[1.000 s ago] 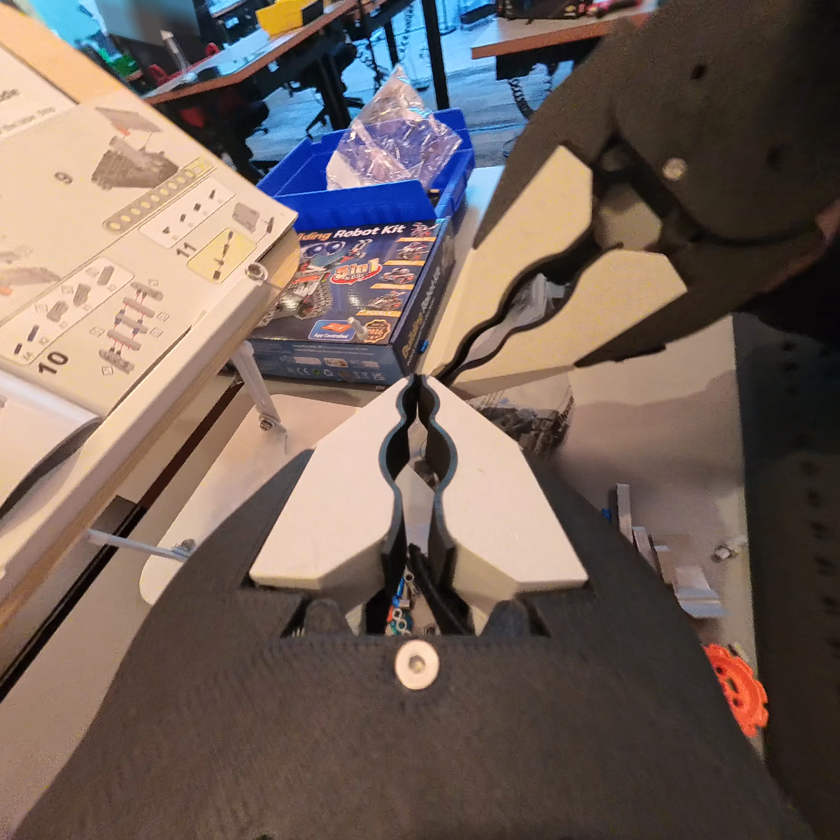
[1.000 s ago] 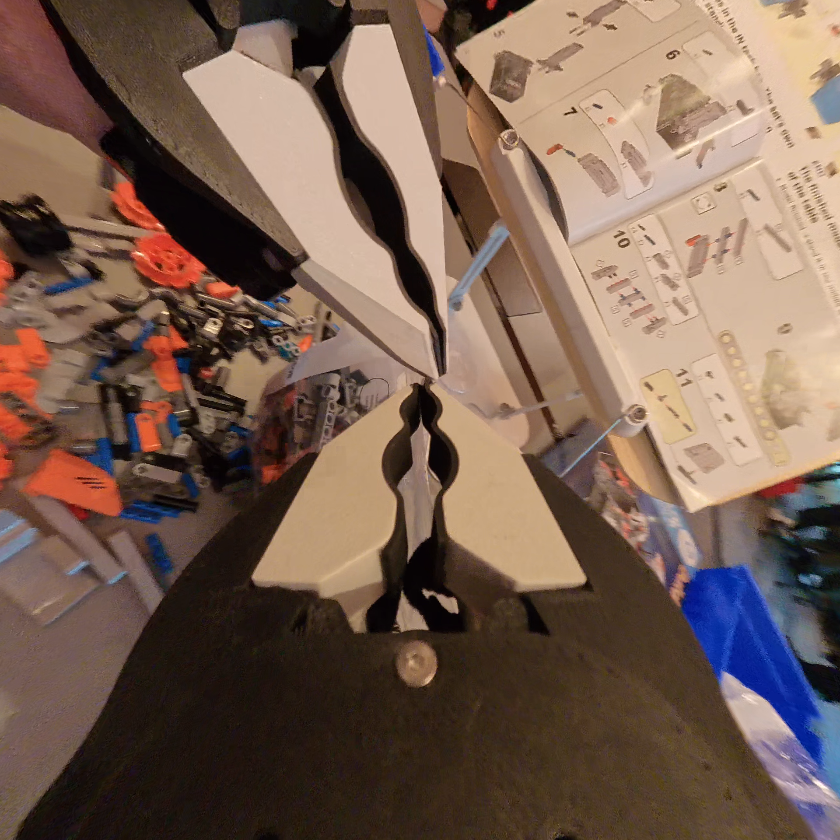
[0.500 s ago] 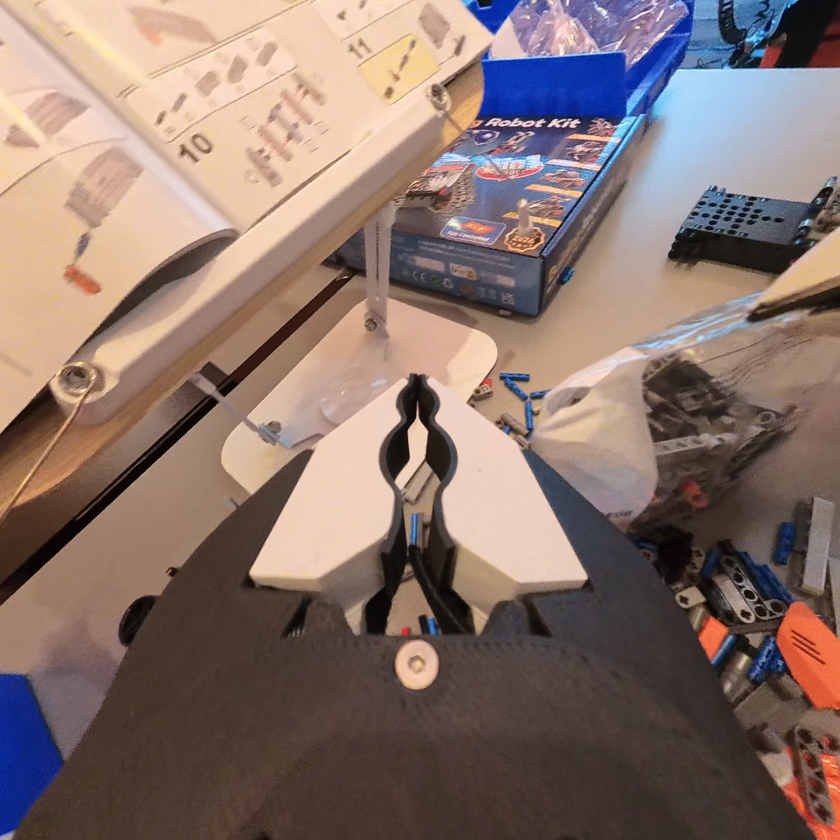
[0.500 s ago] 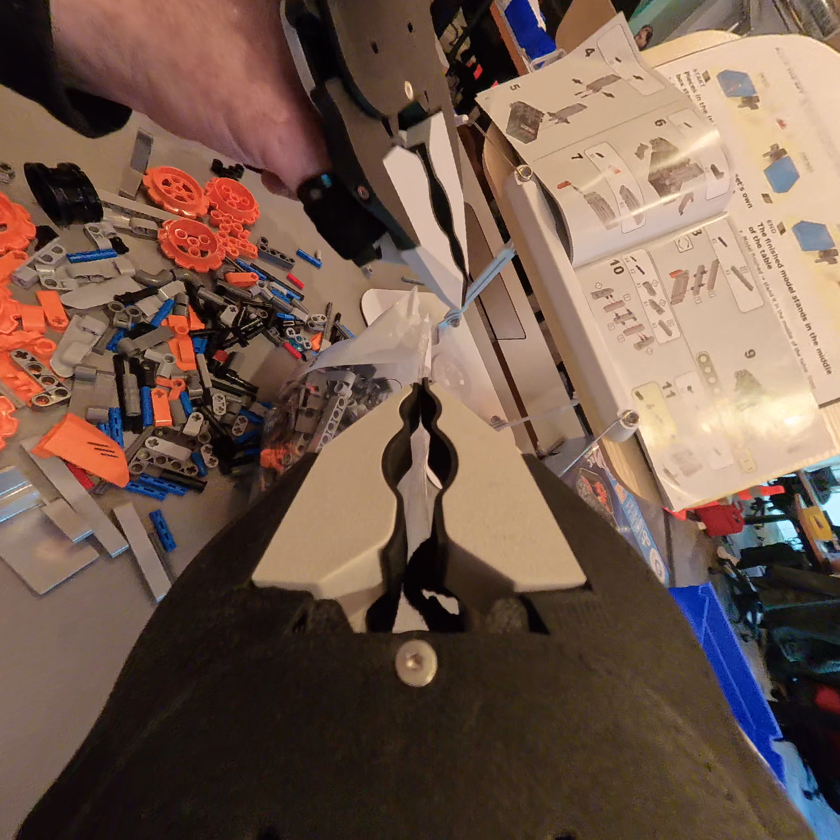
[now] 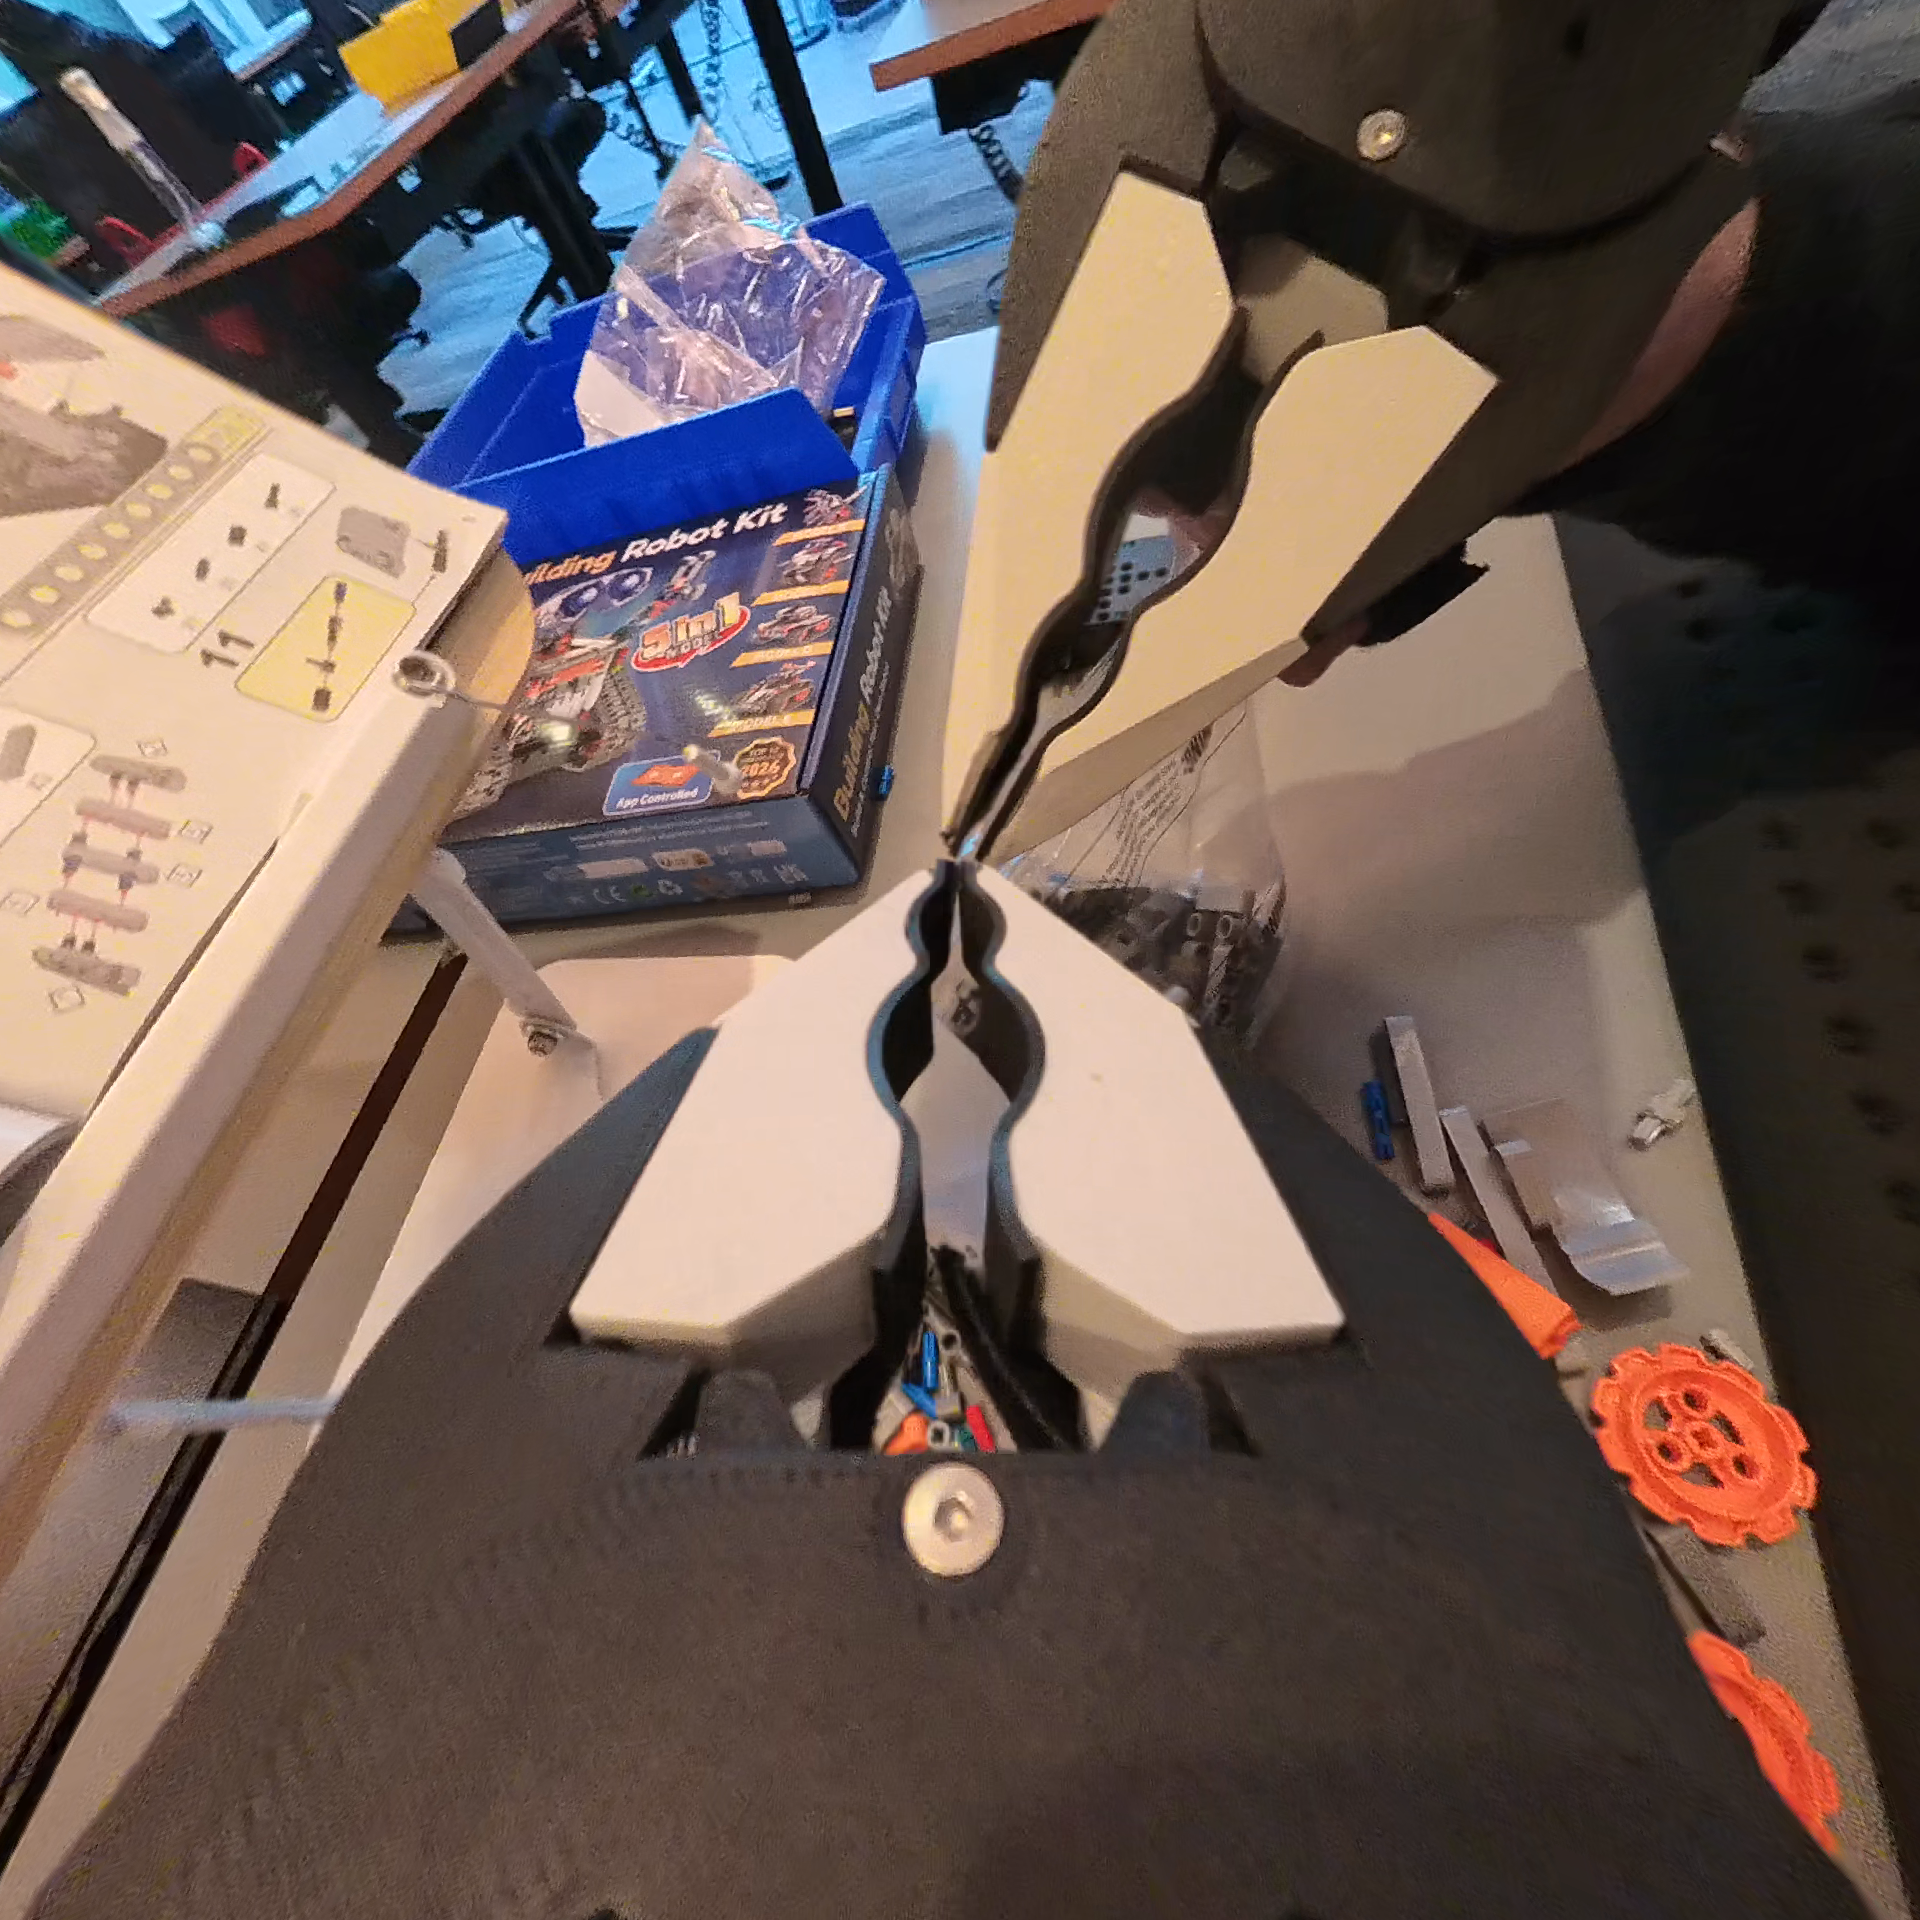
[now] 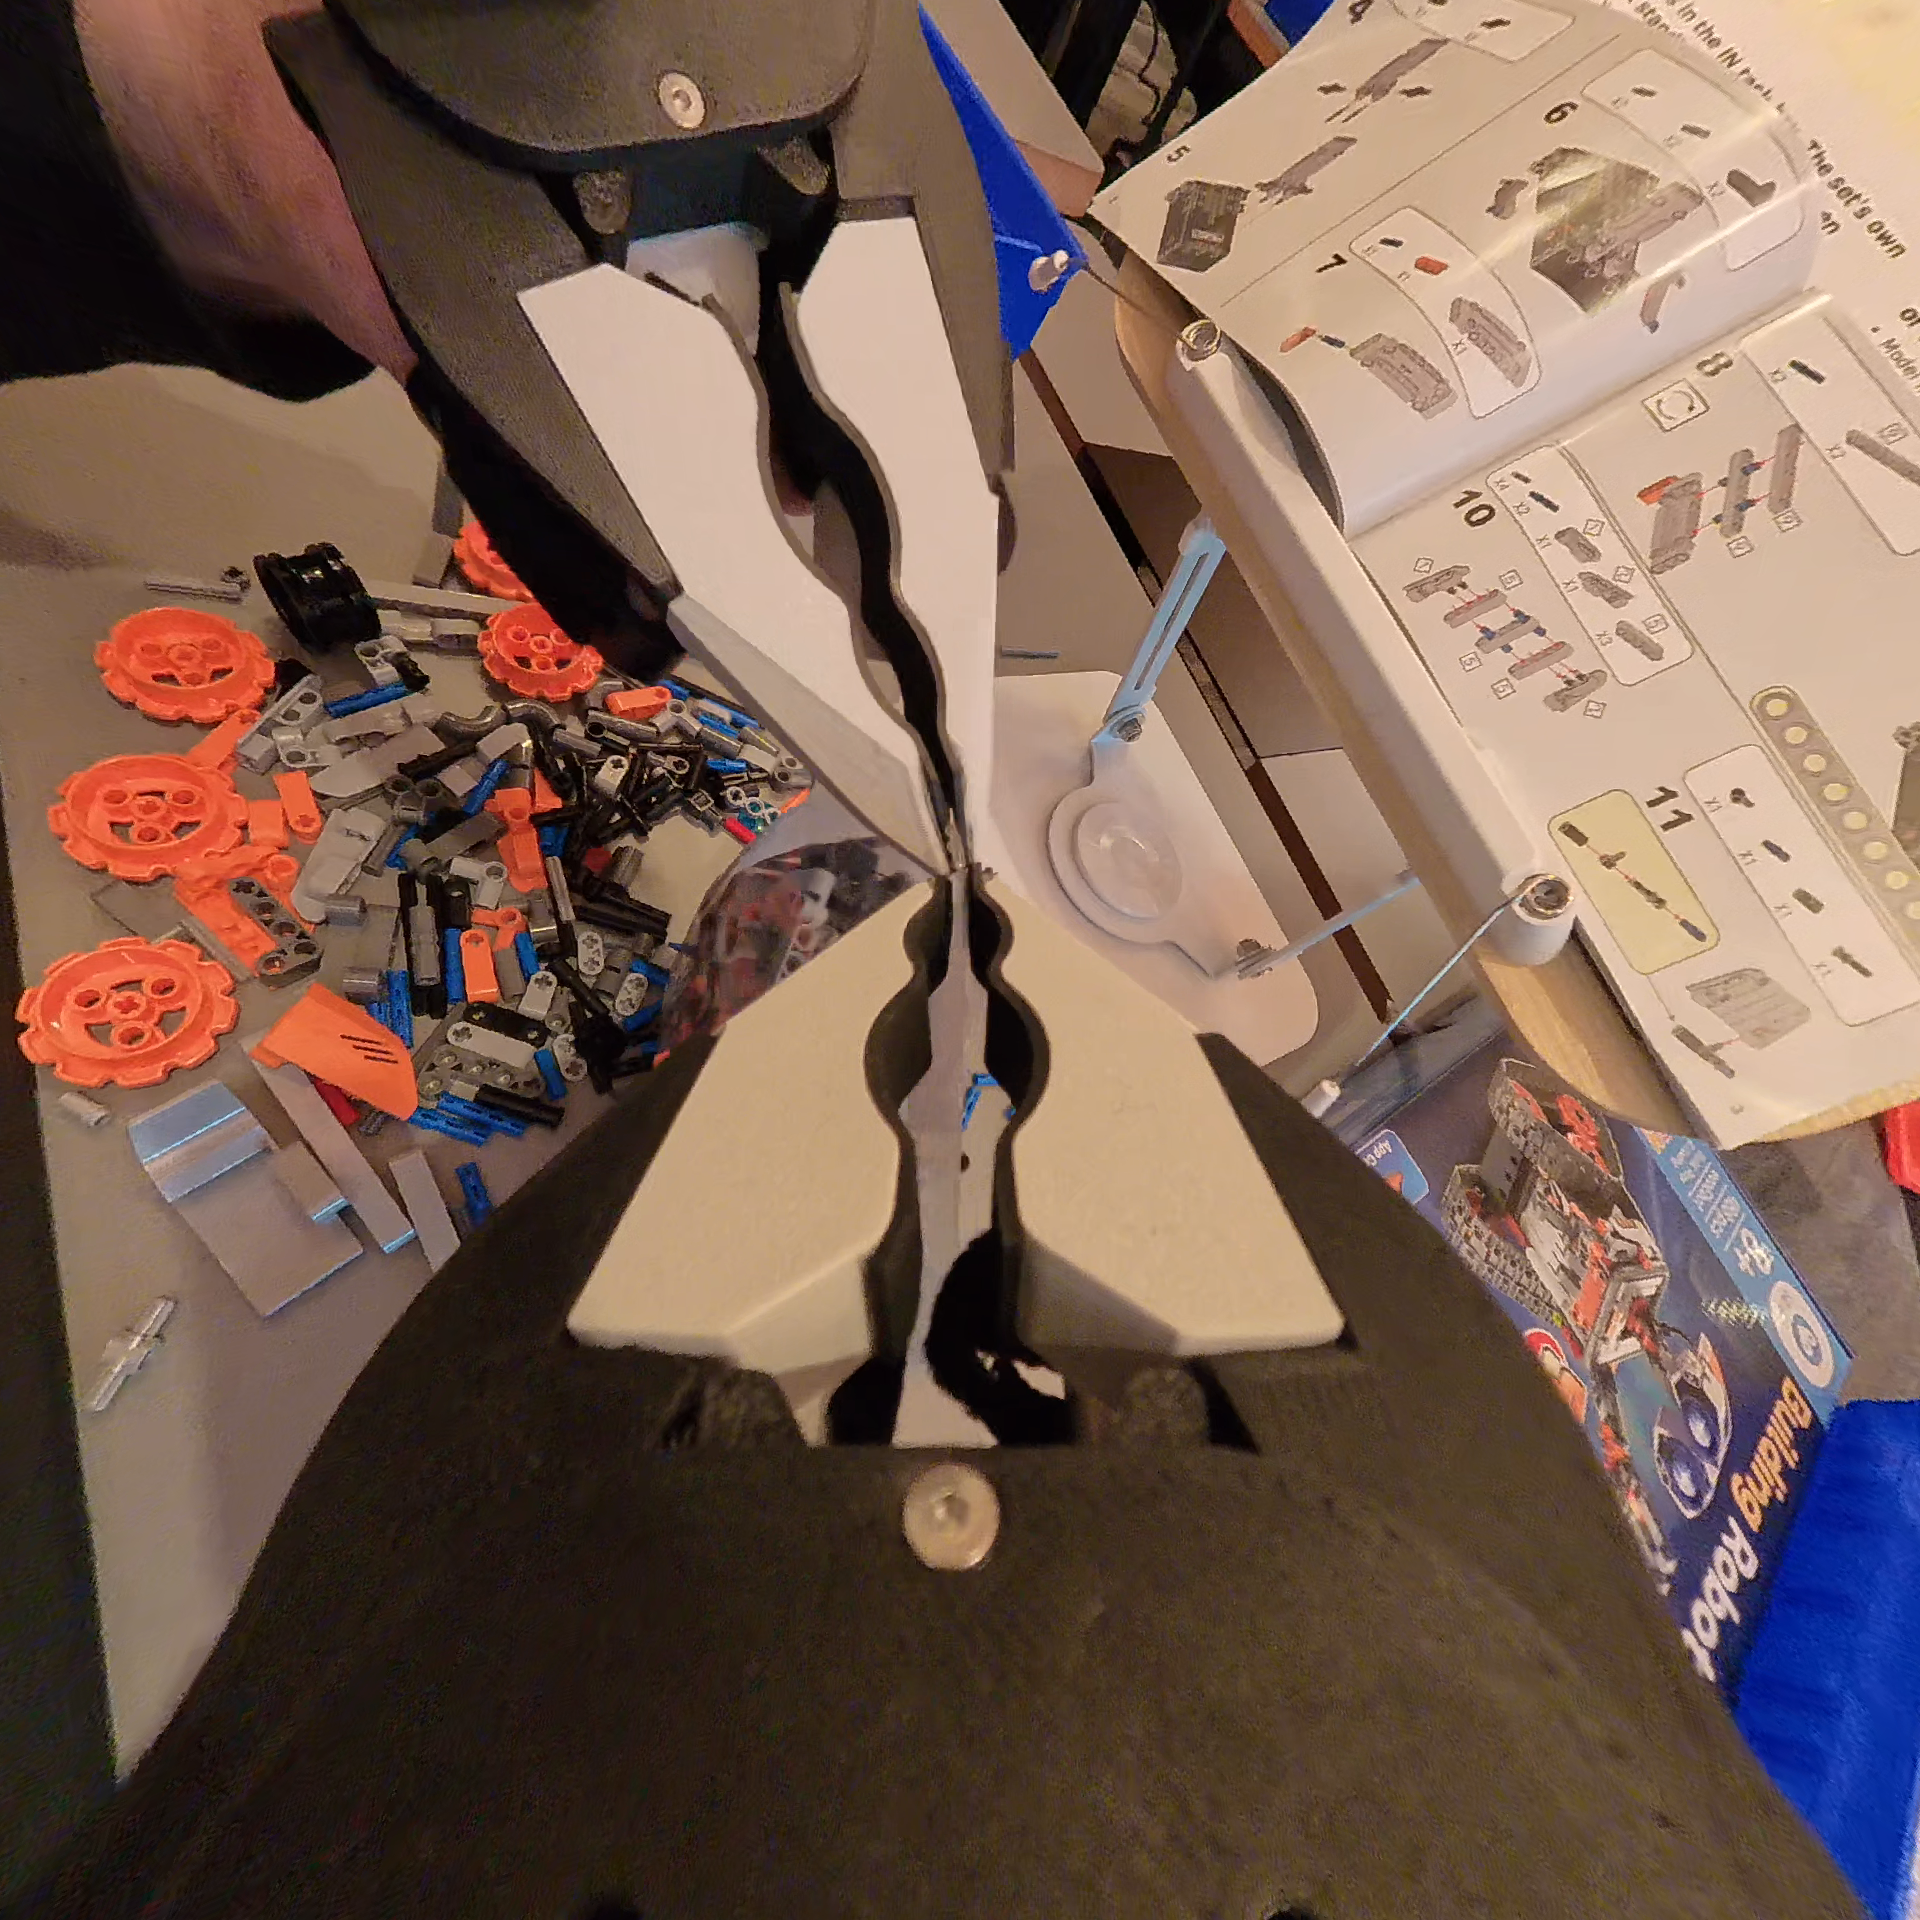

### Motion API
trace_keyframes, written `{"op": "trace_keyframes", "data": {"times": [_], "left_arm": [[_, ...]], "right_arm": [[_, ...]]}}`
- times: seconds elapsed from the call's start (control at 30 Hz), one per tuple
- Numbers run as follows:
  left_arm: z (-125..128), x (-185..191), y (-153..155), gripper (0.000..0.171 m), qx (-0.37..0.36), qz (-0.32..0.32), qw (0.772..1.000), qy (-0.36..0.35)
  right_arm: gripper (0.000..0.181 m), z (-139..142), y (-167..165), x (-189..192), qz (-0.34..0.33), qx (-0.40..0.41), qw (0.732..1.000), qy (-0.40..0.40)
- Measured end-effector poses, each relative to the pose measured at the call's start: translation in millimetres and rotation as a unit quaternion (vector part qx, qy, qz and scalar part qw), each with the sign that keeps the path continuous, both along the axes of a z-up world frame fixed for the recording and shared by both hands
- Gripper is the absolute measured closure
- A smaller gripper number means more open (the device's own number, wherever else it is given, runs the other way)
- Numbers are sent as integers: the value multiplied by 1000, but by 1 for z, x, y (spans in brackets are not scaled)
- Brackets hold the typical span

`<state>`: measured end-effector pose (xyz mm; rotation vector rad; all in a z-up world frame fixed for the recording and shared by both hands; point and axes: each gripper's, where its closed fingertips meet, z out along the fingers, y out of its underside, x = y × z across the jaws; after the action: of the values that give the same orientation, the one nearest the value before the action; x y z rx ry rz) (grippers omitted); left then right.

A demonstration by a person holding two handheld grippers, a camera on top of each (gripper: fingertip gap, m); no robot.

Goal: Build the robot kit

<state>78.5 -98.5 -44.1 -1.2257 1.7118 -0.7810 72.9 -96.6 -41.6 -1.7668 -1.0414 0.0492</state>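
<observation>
Left claw [image 5: 954, 868] pinched tight, tips together on the top edge of a clear plastic bag [image 5: 1164, 914] of small dark parts. Right claw [image 6: 958, 871] also pinched on the same bag [image 6: 790, 914], a strip of the plastic running down between its fingers. The two claws meet tip to tip, almost touching, bag hanging below them above the desk [image 5: 1434, 831].

In the left wrist view the right claw [image 5: 971, 831] comes in from upper right, hand behind it partly seen. In the right wrist view the left claw [image 6: 951, 847] comes down from the top.

Around it:
- loose pile of building pieces [image 6: 499, 831] on the desk left of the bag, black, grey, blue, orange, well spread
- orange gear wheels [image 6: 145, 816] in a column at the pile's left edge, one more gear [image 5: 1704, 1439] beside the left claw body
- grey flat strips [image 6: 249, 1195] near the pile's lower edge
- open instruction booklet [image 6: 1621, 582] on a tilted white stand [image 6: 1143, 862], just beside both claws
- dark blue kit box [image 5: 707, 707] lying flat behind the stand
- blue bin [image 5: 665, 457] behind the box, crumpled clear bag [image 5: 727, 301] inside it

Other desks in the far background, blurred
</observation>
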Motion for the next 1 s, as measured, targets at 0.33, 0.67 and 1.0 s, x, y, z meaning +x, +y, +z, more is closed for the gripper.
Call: {"op": "trace_keyframes", "data": {"times": [0.33, 0.67, 1.0], "left_arm": [[7, 12, -9, 171, -21, -29, 999, -12], [2, 30, 19, 171, -74, 60, 994, -50], [-14, 41, 37, 171, -161, 138, 973, -88]], "right_arm": [[181, -6, 0, 11, -7, -33, 999, -14], [181, -10, 28, 31, -105, 34, 988, -105], [181, -23, 45, 47, -177, 122, 951, -223]]}}
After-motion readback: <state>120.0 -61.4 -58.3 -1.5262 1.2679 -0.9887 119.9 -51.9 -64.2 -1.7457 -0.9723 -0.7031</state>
